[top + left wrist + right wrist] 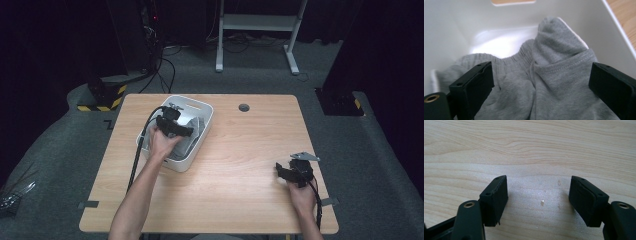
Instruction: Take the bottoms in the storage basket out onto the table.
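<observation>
Your table [250,165], a light wooden top with a visible grain, stands on grey carpet [380,165]. A round grommet [244,107] sits near its far edge, about midway along it. A white bin [197,150] rests directly on the wood at your far left, set at a slant to the edges, with grey cloth [549,75] bunched inside against its wall. Two strips of grey tape [88,204] mark the near corners, one at each side. In your right gripper view, the bare grain runs across the frame, with a small white speck [542,201] on the wood.
</observation>
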Available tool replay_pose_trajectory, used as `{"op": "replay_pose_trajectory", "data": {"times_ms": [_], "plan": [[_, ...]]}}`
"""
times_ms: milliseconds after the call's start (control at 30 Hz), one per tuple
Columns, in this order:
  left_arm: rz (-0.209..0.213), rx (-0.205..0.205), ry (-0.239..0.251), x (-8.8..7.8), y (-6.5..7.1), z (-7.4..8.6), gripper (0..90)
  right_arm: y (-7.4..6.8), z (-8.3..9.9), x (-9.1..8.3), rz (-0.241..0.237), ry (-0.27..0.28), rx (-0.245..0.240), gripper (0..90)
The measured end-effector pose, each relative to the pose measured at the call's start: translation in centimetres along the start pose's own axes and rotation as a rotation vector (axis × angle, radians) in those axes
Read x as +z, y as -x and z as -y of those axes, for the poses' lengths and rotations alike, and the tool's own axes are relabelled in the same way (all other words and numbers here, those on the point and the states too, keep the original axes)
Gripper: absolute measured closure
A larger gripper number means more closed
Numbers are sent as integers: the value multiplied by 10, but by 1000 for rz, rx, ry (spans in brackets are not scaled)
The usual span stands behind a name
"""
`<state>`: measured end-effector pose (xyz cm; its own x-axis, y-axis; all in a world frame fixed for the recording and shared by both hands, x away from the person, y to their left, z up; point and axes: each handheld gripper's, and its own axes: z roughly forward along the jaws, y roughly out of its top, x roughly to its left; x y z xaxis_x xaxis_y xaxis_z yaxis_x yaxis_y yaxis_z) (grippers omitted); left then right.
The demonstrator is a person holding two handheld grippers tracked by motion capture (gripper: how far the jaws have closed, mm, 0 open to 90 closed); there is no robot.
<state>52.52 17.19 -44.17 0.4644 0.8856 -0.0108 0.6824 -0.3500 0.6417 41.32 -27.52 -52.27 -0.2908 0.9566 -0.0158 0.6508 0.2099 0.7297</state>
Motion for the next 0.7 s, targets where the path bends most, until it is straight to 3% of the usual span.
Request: {"op": "replay_pose_trajectory", "data": {"times_ms": [200,367,700], "plan": [[3,-1,-39,11,1,0,45,0,0,0,0,0,-2,316],[-19,17,-106,21,1,-1,41,0,0,0,0,0,-1,316],[-42,45,-157,30,1,2,97,0,0,0,0,0,-1,316]]}}
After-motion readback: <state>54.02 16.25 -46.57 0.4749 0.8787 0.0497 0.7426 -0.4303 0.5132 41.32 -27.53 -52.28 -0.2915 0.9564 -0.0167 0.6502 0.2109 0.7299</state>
